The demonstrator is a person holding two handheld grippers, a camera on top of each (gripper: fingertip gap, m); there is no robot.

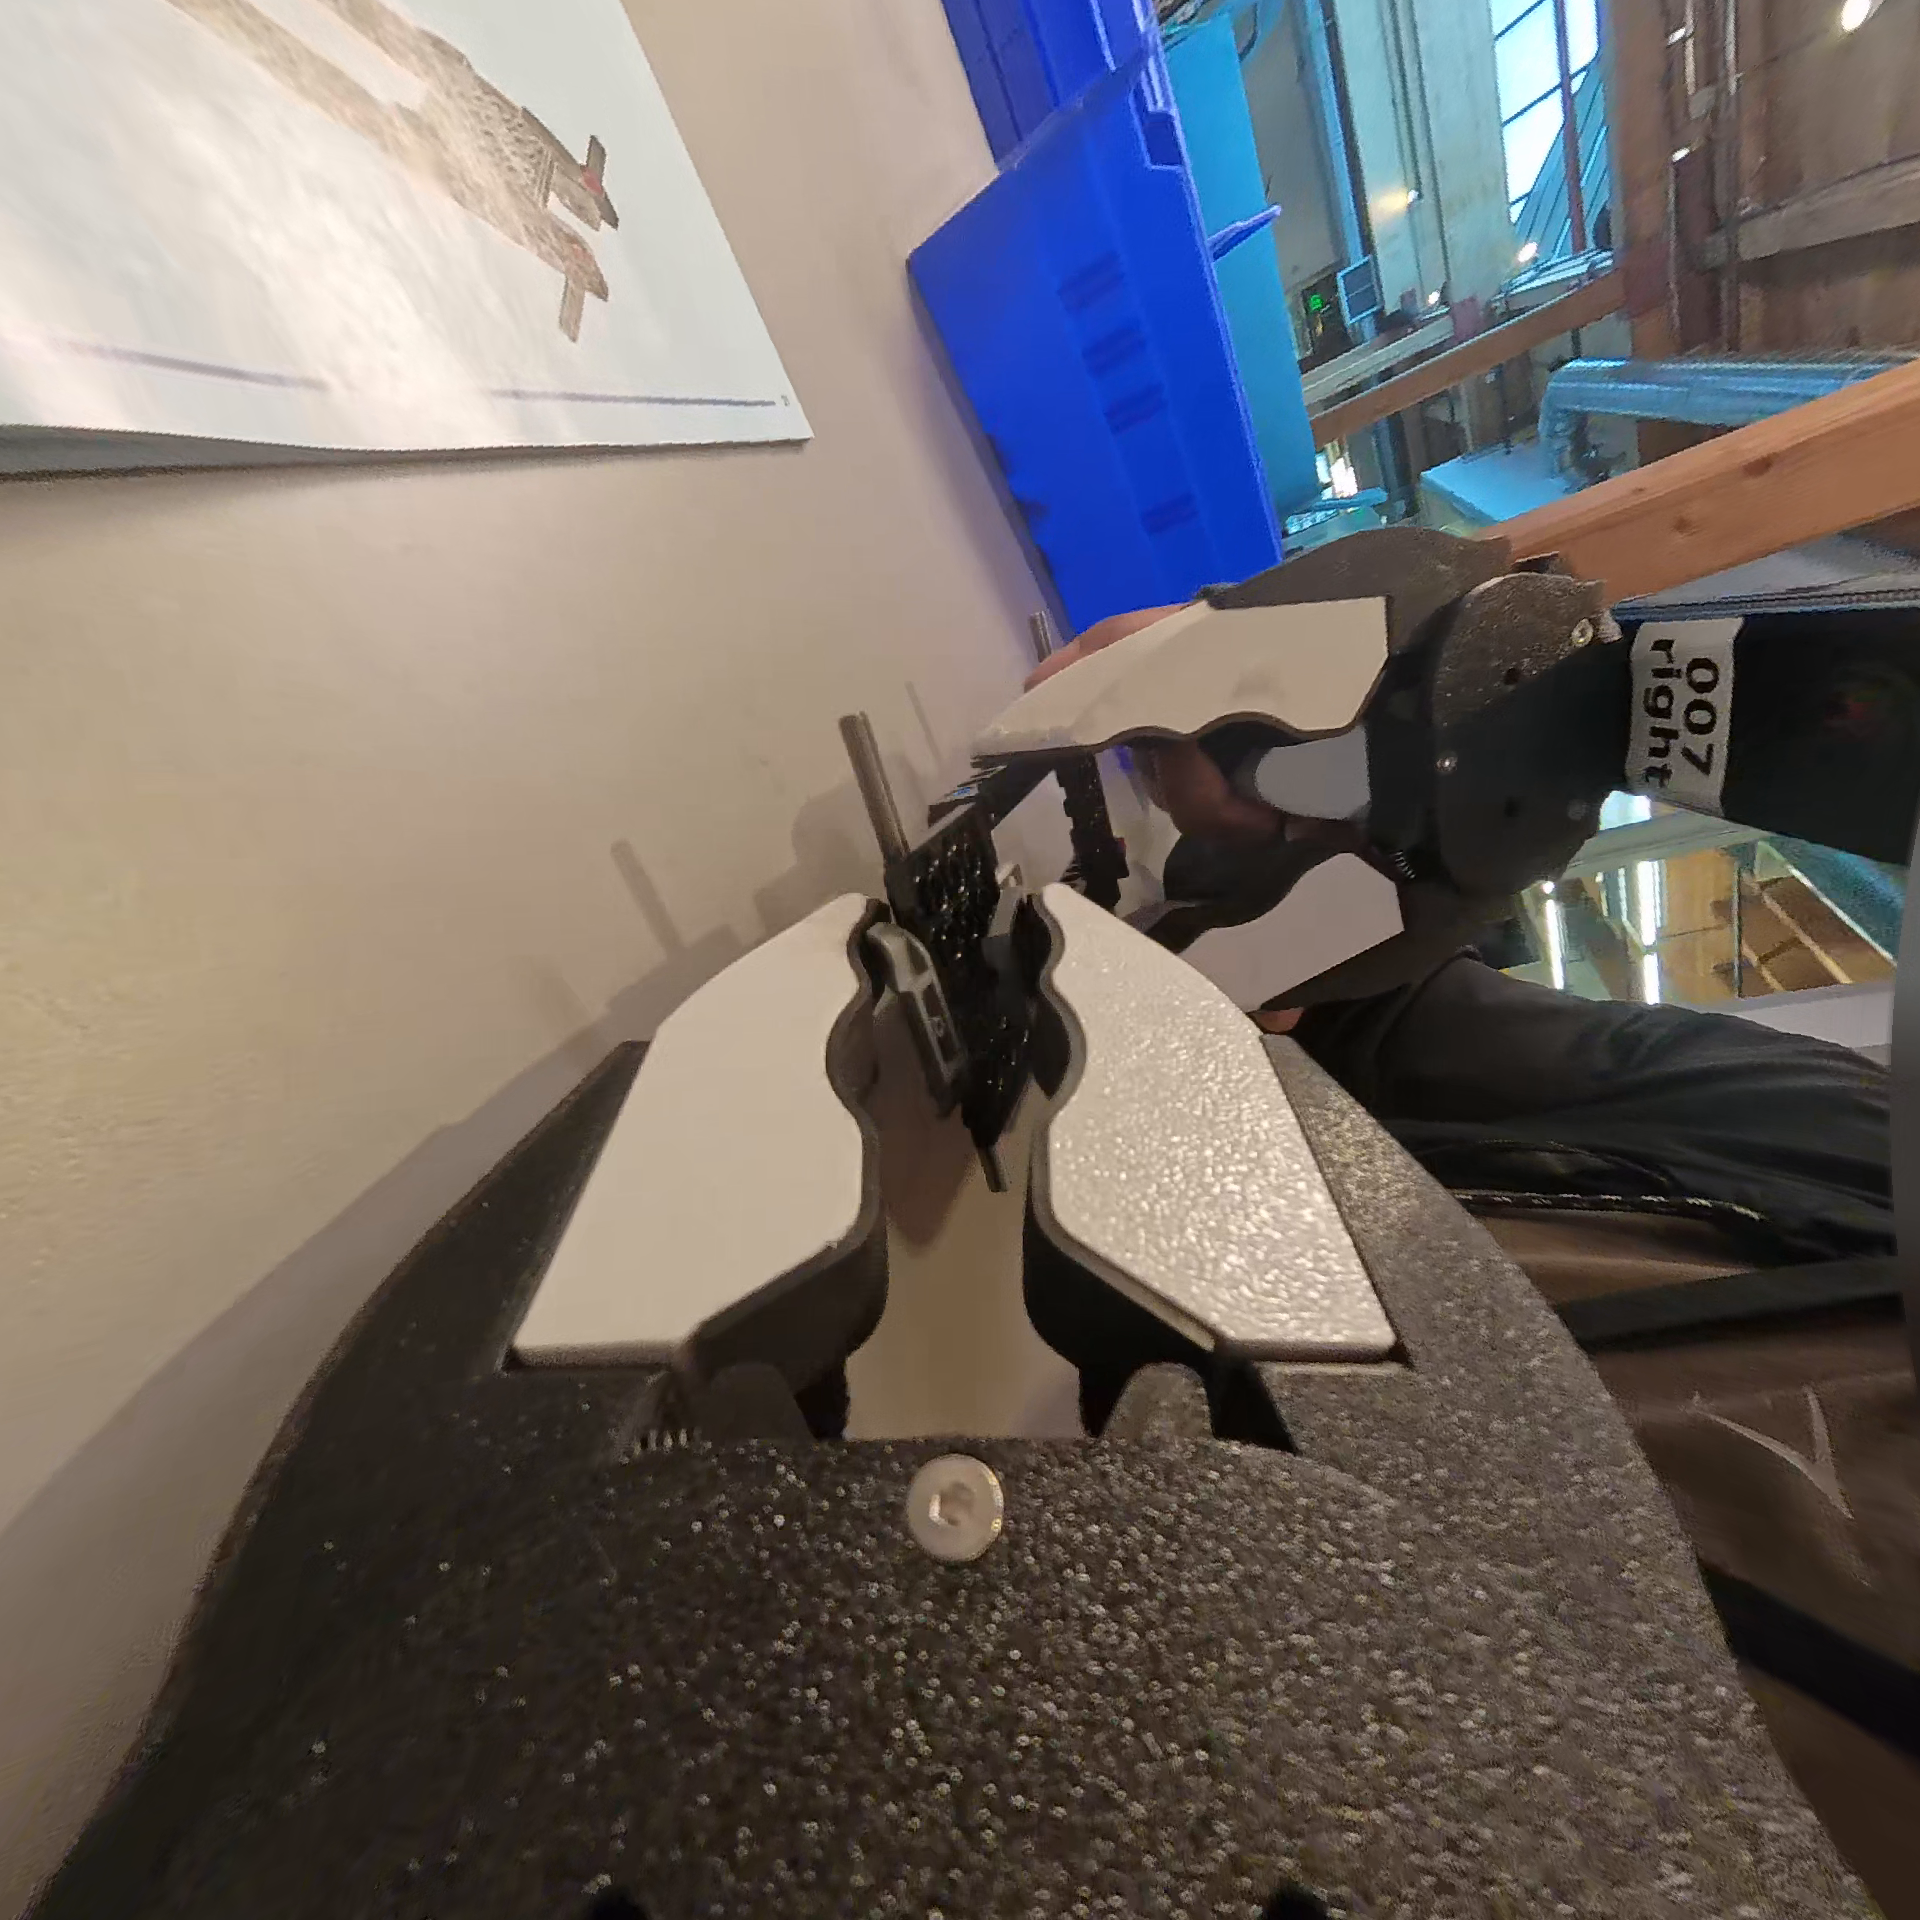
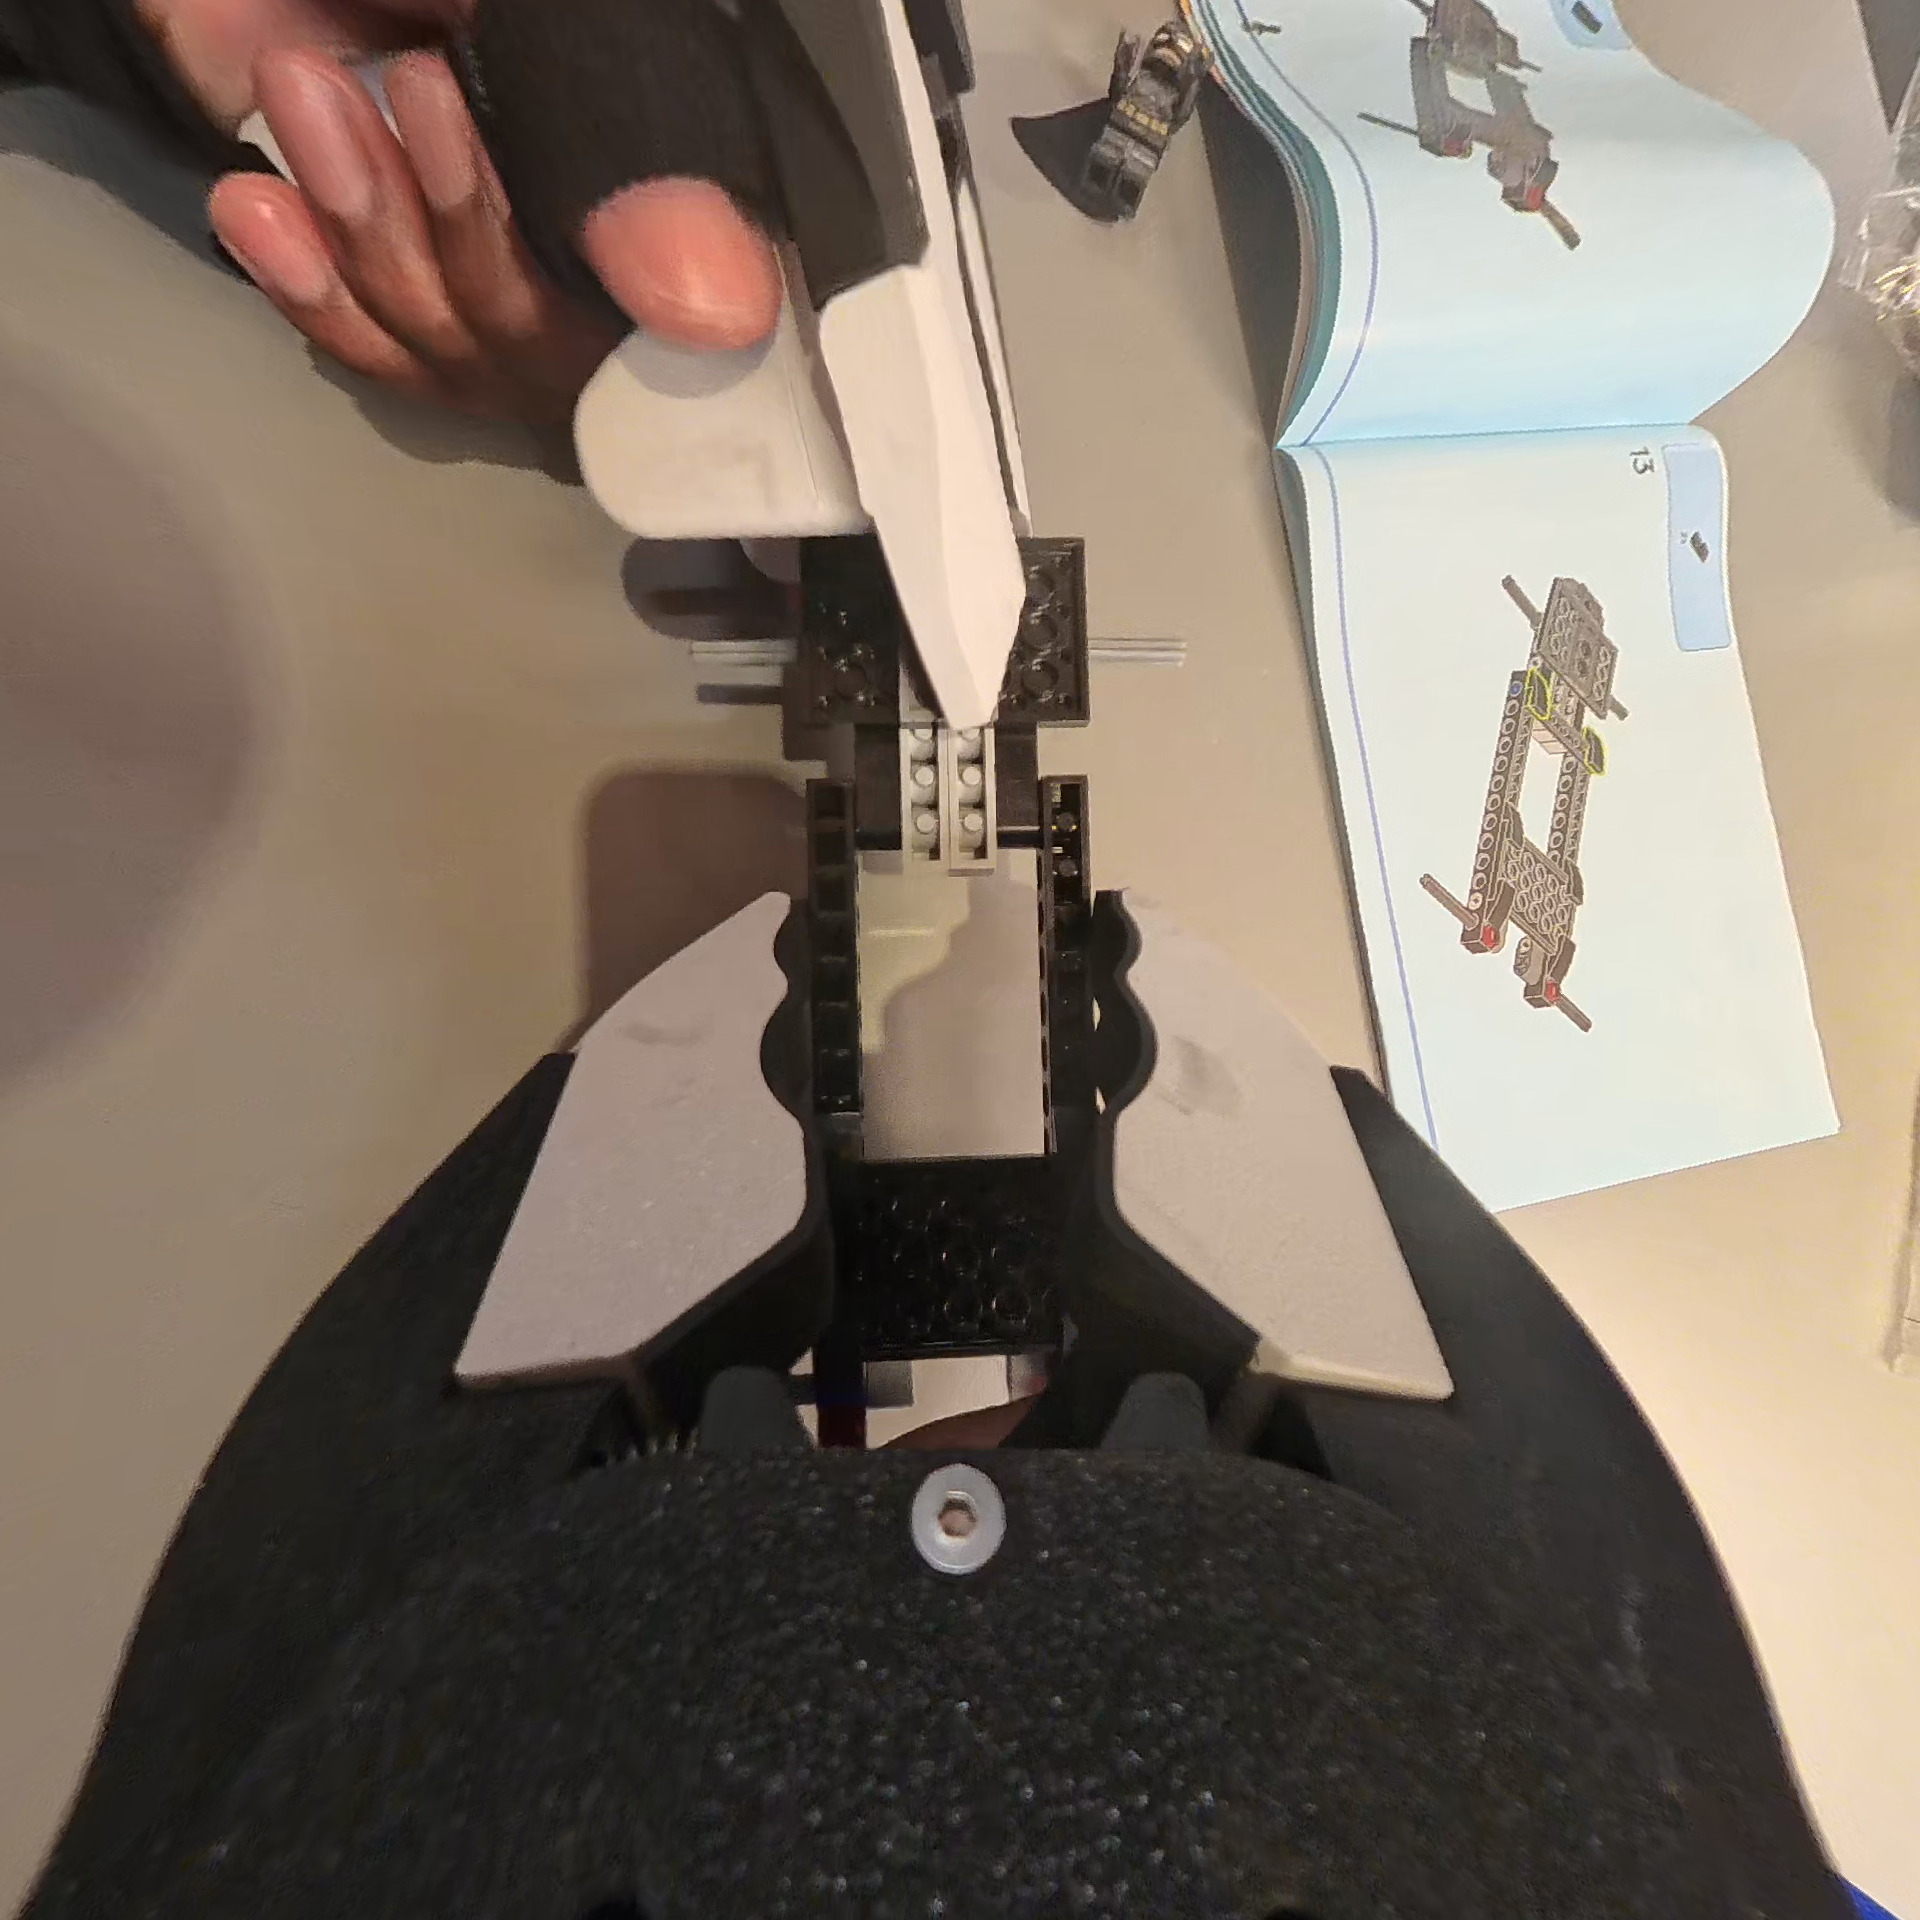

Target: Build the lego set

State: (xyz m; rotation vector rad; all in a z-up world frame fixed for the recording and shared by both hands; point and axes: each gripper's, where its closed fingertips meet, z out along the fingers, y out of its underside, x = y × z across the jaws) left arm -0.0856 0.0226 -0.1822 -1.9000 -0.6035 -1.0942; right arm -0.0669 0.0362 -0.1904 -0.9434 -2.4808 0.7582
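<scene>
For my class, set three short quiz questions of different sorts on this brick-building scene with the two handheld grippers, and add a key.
1. True or false: the right gripper grips the black brick frame across its two long beams.
2. Multiple choice: the open instruction booklet lies (A) right of the frame, (B) under the frame, (C) inside the blue crate.
3. Fill in: the left gripper's fingers close on the frame's far end, near the light ____ bricks.

Key: 1 true; 2 A; 3 grey.
</scene>
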